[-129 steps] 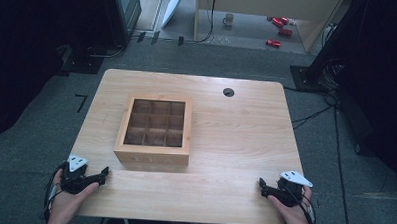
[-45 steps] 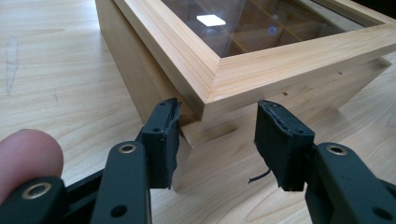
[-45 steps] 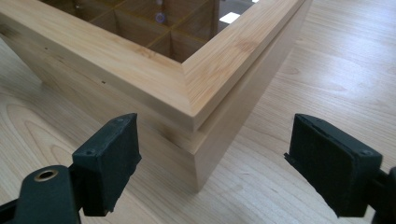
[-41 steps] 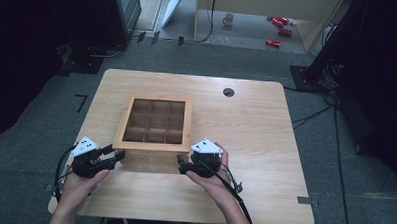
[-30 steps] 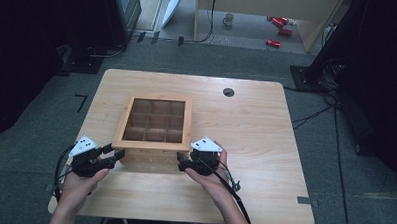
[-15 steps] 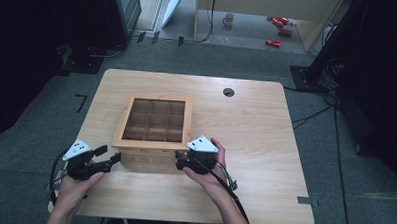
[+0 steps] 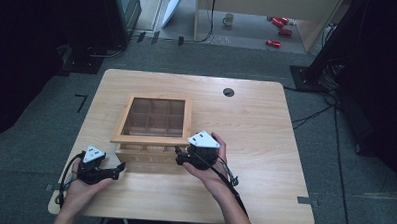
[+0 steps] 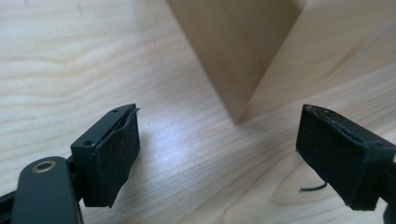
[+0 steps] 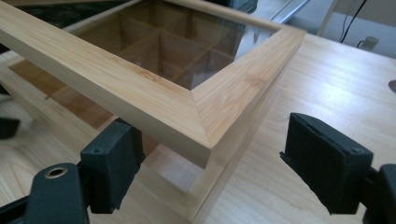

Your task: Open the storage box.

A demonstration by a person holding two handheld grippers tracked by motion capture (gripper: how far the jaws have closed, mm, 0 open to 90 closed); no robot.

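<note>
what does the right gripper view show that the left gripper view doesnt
Right gripper view: the box's glass-paned lid lifted at its near corner, the dividers beneath the glass, and the right tongs open with one jaw under the lid's edge.

Left gripper view: a bare lower corner of the wooden box resting on the table, with the left tongs open and apart from it.

Both: the light wooden table, the same box, and a pair of open black padded jaws.
</note>
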